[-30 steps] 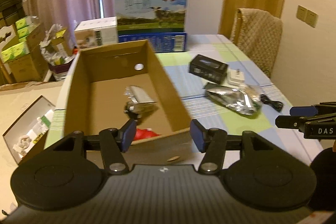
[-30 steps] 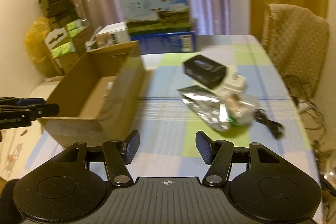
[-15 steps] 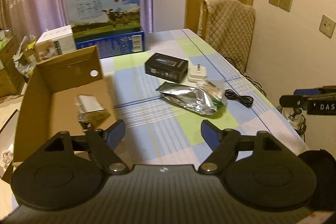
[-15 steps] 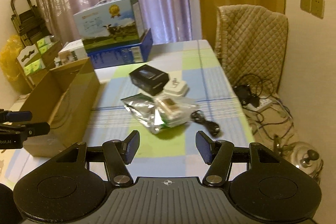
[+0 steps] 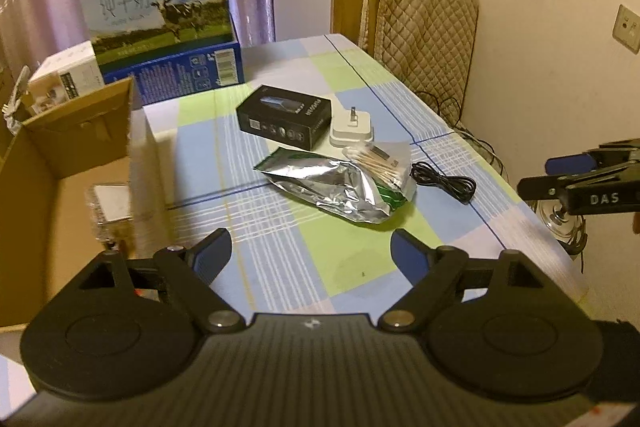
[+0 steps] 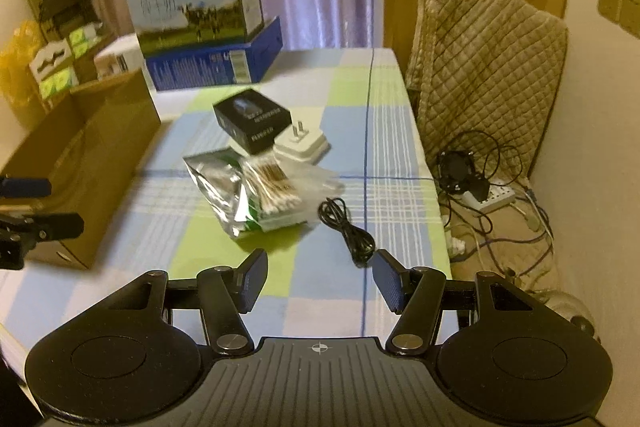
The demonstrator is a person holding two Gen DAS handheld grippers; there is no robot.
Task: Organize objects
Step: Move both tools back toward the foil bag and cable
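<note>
A silver foil bag (image 5: 332, 189) (image 6: 218, 183) lies mid-table with a clear pack of cotton swabs (image 5: 378, 163) (image 6: 276, 191) against it. Behind them sit a black box (image 5: 285, 115) (image 6: 252, 119) and a white plug adapter (image 5: 352, 131) (image 6: 304, 146). A black cable (image 5: 444, 182) (image 6: 348, 229) lies to their right. The open cardboard box (image 5: 60, 163) (image 6: 84, 155) stands on the left and holds a wrapped item (image 5: 110, 205). My left gripper (image 5: 311, 255) is open, empty, near the table's front. My right gripper (image 6: 320, 283) is open and empty too, just short of the cable's end.
A blue-and-white milk carton box (image 5: 160, 19) and a small white box (image 5: 66, 75) stand at the back. A chair with a quilted cover (image 5: 420, 27) stands at the right edge. A power strip and cords (image 6: 480, 187) lie on the floor beyond it.
Both grippers swung right, away from the cardboard box, toward the loose items. The left gripper's jaws have opened wider. The right gripper has come closer to the cable.
</note>
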